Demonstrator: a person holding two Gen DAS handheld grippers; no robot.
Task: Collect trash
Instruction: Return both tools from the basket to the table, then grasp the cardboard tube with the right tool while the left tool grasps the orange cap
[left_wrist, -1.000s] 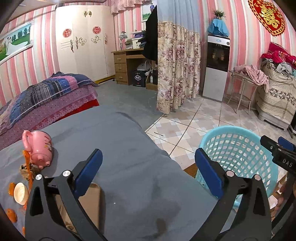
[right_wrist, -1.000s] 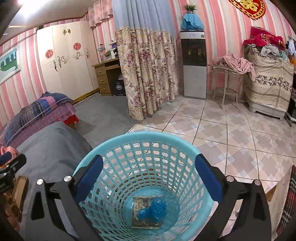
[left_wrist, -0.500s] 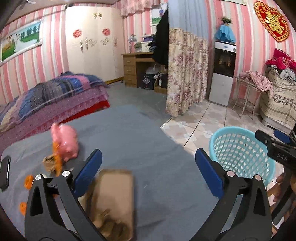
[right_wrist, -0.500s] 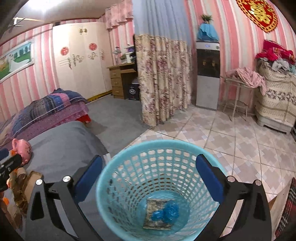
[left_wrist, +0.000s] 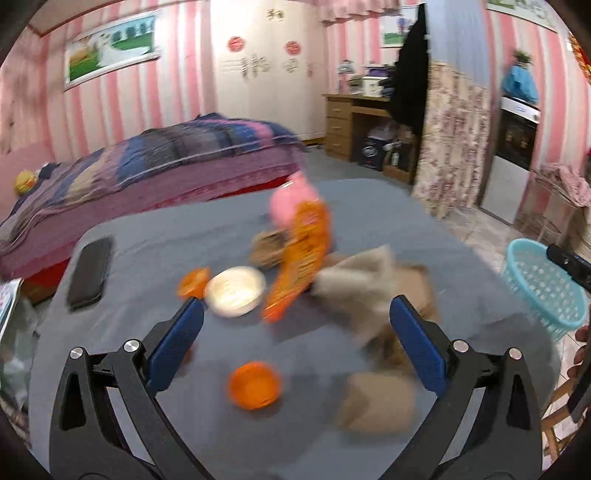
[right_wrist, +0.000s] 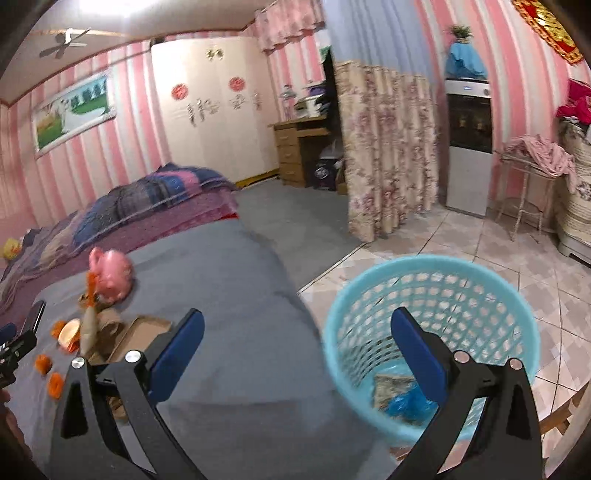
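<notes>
Trash lies on the grey table (left_wrist: 192, 236): an orange snack wrapper (left_wrist: 301, 258), orange peel pieces (left_wrist: 254, 384), a white bowl (left_wrist: 236, 291), crumpled brown paper (left_wrist: 365, 277) and a cardboard piece (left_wrist: 376, 402). My left gripper (left_wrist: 295, 343) is open and empty, just above the peel. The blue basket (right_wrist: 432, 317) stands on the floor right of the table, holding a packet and blue wrapper (right_wrist: 402, 400). My right gripper (right_wrist: 297, 356) is open and empty, between table edge and basket. The image is motion-blurred.
A pink piggy pot (left_wrist: 291, 199) stands behind the wrapper. A black phone (left_wrist: 90, 273) lies at the table's left. A bed (left_wrist: 147, 162) lies beyond the table. A curtain (right_wrist: 388, 147) and water dispenser (right_wrist: 469, 144) stand across the tiled floor.
Both grippers have swung left. The left view now faces the trash pile on the table; the basket has shifted to the right in both views. Both stay open.
</notes>
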